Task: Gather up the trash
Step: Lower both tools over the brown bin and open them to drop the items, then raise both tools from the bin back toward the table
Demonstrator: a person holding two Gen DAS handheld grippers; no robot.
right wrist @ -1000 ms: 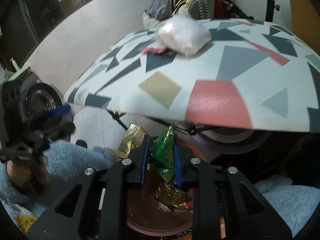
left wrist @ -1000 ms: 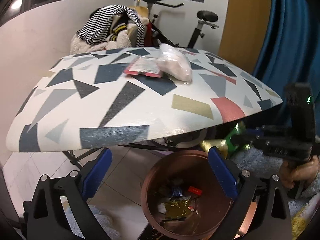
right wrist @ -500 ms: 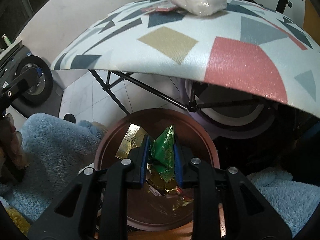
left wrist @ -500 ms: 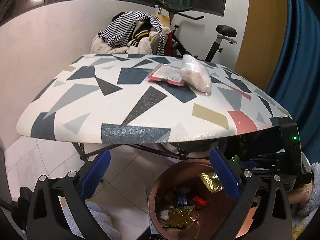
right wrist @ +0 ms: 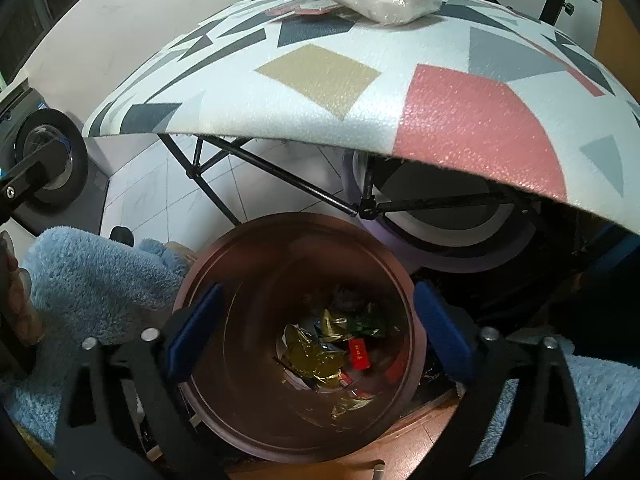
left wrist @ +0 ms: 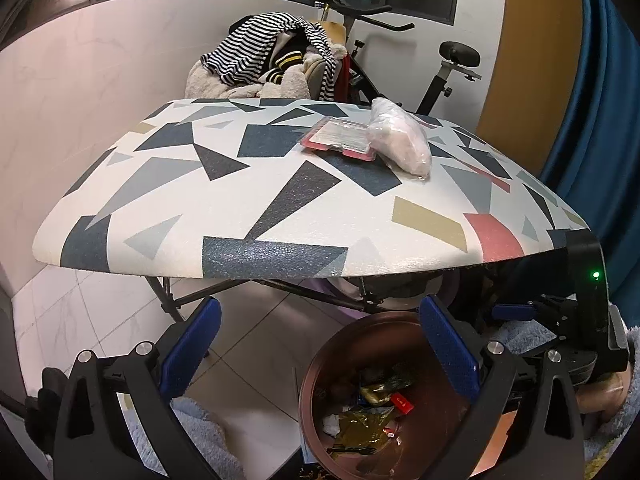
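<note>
The right gripper (right wrist: 316, 328) is held directly above a round brown bin (right wrist: 240, 256) that stands on the floor under the edge of a table (left wrist: 224, 208) covered in a patterned cloth. Its jaws are opening and already stand wide, with nothing between the blue pads. At the bottom of the bin, crumpled wrappers (right wrist: 316, 356) in gold, green and red can be seen. The left gripper (left wrist: 320, 344) is also spread wide and empty, and is held low beside the bin.

Two pieces of trash remain on the table top: a flat red-edged packet (left wrist: 340, 142) and, touching its far side, a clear plastic bag (left wrist: 400, 144) with something pale inside. What the bag holds cannot be made out.

Several risks are judged from here. The bin sits partly beneath the overhanging table edge, so a gripper raised straight up could be knocked against the cloth or the folding frame below it. The flat packet lies flush on the cloth and could be pushed along rather than caught, or the cloth could be pinched with it. The soft bag could slip or sag out of a loose grip and fall short of the bin, onto the floor or the fluffy blue fabric (right wrist: 92, 276) beside it.
</note>
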